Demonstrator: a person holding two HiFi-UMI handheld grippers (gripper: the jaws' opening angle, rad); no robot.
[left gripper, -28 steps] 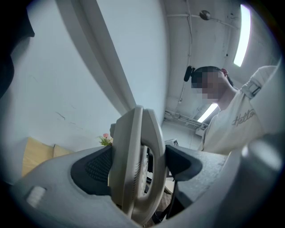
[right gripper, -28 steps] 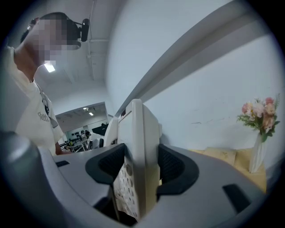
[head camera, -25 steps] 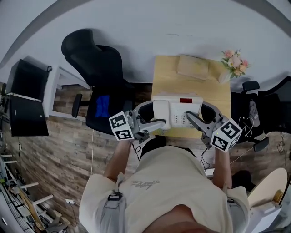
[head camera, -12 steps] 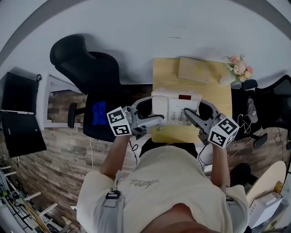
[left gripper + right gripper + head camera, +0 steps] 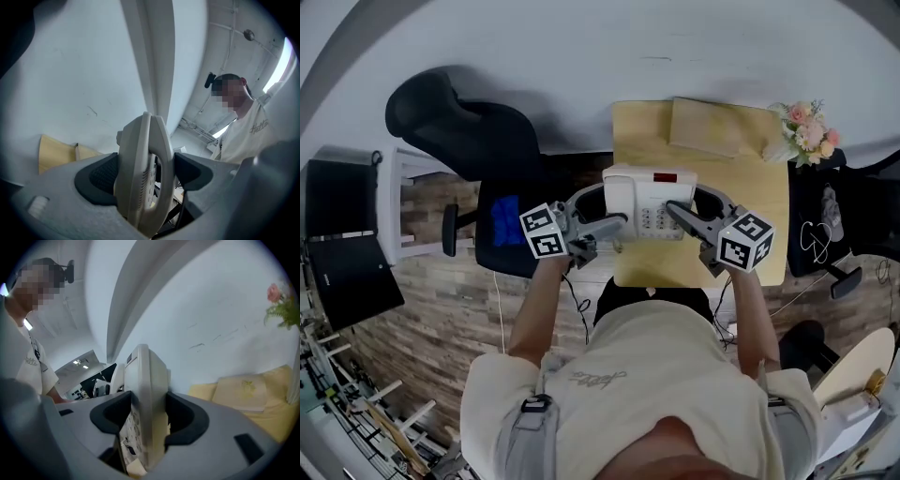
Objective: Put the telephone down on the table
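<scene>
Gripping the phone point(image 5: 649, 194) from both ends, you have your left gripper point(image 5: 143, 173) clamped on its handset side and your right gripper point(image 5: 145, 416) on its keypad side, over the table point(image 5: 755, 202). The key print is too small to read.

A telephone point(image 5: 649, 200) is between the left gripper point(image 5: 615, 202) and right gripper point(image 5: 684, 200), over the table point(image 5: 748, 234). Behind it lies a pad point(image 5: 705, 127); flowers point(image 5: 807, 132) stand far right, a chair point(image 5: 483, 150) left.
</scene>
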